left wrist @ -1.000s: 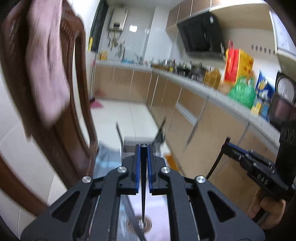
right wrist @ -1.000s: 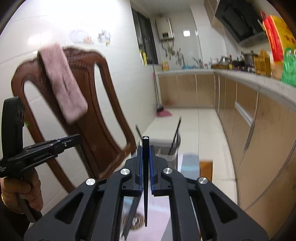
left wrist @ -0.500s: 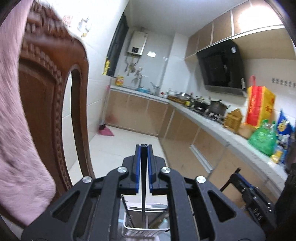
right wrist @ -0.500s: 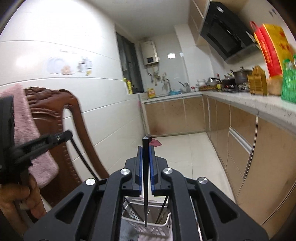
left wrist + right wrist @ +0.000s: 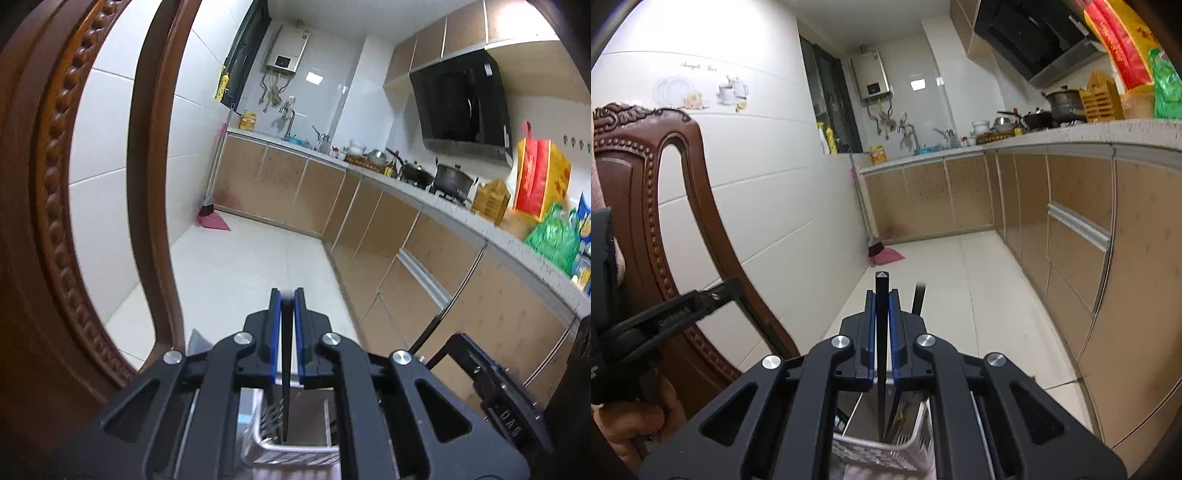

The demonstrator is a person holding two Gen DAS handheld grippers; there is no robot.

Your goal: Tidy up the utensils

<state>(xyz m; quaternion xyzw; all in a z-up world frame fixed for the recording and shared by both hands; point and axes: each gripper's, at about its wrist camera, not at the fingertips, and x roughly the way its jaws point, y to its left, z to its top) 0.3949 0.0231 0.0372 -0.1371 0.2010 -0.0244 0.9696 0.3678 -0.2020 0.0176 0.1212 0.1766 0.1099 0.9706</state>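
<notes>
Two chopsticks poised over the white utensil basket (image 5: 886, 454)

Above that basket, the left gripper (image 5: 286, 314) clamped one black chopstick (image 5: 285, 387); the right gripper (image 5: 882, 314) pinched another chopstick (image 5: 881, 332), both tips dipping inside its rim.

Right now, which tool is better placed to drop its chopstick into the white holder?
Close call, leaning right. The right tool holds its chopstick with the tip already inside the white holder. The left tool has its chopstick over the rim too, less clearly inside.
</notes>
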